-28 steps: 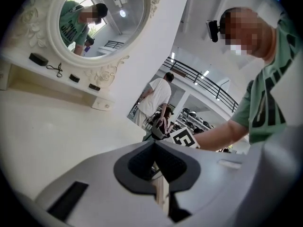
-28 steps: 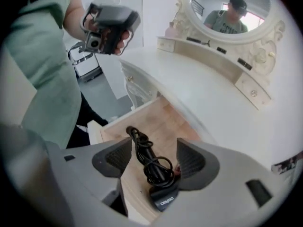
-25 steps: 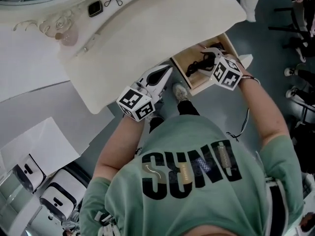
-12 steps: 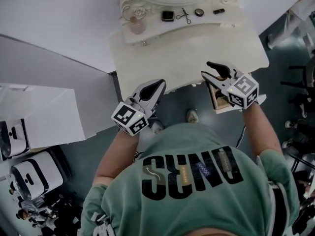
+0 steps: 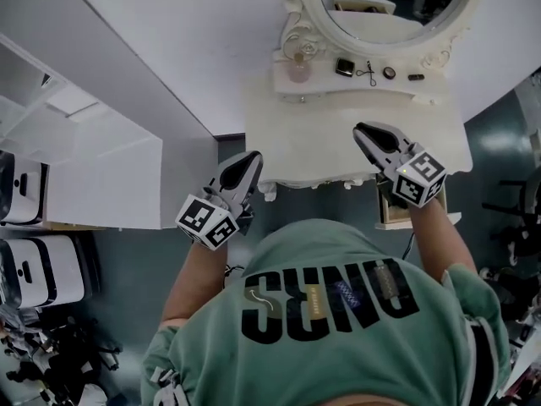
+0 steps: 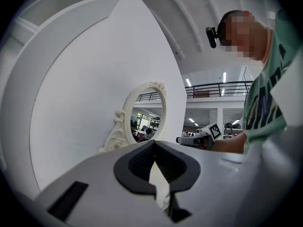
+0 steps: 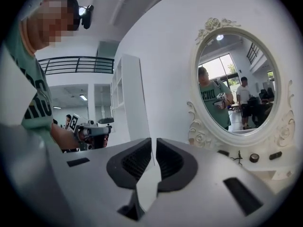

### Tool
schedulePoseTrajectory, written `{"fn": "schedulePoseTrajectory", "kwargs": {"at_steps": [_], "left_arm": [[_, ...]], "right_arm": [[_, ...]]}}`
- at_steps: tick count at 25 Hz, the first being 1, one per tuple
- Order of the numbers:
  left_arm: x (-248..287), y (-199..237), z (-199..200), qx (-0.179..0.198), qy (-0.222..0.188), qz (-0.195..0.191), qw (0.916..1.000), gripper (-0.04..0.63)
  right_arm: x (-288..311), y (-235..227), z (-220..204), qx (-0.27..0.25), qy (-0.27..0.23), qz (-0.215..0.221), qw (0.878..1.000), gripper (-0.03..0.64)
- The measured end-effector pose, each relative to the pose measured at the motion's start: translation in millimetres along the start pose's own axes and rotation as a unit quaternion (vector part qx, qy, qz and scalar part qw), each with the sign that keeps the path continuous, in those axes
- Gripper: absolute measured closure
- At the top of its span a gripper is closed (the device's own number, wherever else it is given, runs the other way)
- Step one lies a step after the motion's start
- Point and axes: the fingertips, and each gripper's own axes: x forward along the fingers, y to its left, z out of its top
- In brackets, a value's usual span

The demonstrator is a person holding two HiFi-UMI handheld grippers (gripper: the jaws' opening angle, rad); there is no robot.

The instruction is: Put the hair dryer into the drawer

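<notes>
In the head view the wooden drawer (image 5: 385,216) stands pulled out under the right end of the white dressing table (image 5: 330,146), mostly covered by my right hand. The hair dryer is not visible in any view. My right gripper (image 5: 363,130) hovers over the table's front right part. Its jaws have just been closing and now stand together with nothing between them (image 7: 153,142). My left gripper (image 5: 249,159) is shut and empty at the table's front left corner (image 6: 154,144). Both point level toward the wall and the oval mirror (image 5: 385,7).
A pink bottle (image 5: 298,69), a dark square case (image 5: 344,66) and other small items line the shelf under the mirror. A white shelf unit (image 5: 93,172) stands left of the table, with white machines (image 5: 34,269) on the floor beside it.
Both grippers rose from beside the open drawer, where a black hair dryer with its cord lay, to above the table's front edge. The right jaws closed empty. The head view swung toward the mirror.
</notes>
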Motion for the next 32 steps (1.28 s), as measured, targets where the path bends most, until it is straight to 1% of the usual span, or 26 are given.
{"fn": "schedulePoseTrajectory", "kwargs": {"at_steps": [1,2,6,11,15,19,25,32], "left_arm": [[-7,3,3,0.003,-0.003,0.005,1.0,0.597],[-13,5,6,0.005,-0.006,0.01,0.9999,0.597],[-29,8,16,0.003,-0.02,0.027,0.9994,0.597],[-37,13,18,-0.012,-0.026,0.041,0.9987,0.597],[-31,13,15,-0.016,-0.024,0.038,0.9989,0.597],[-24,10,11,-0.024,-0.02,0.03,0.9991,0.597],[-18,4,10,-0.02,-0.018,0.018,0.9995,0.597],[-17,2,9,-0.021,-0.018,0.016,0.9995,0.597]], "right_arm": [[1,1,4,0.005,-0.005,-0.004,1.0,0.607],[1,1,6,0.012,-0.009,-0.006,1.0,0.621],[2,0,6,0.043,-0.014,-0.009,0.999,0.623],[2,-2,-1,0.056,-0.005,-0.013,0.998,0.623],[3,-4,-1,0.06,-0.006,-0.014,0.998,0.623],[2,-4,-2,0.052,-0.002,-0.016,0.999,0.623],[-7,-8,-4,0.053,0.001,-0.022,0.998,0.624],[-9,-6,-1,0.043,0.0,-0.017,0.999,0.624]]}}
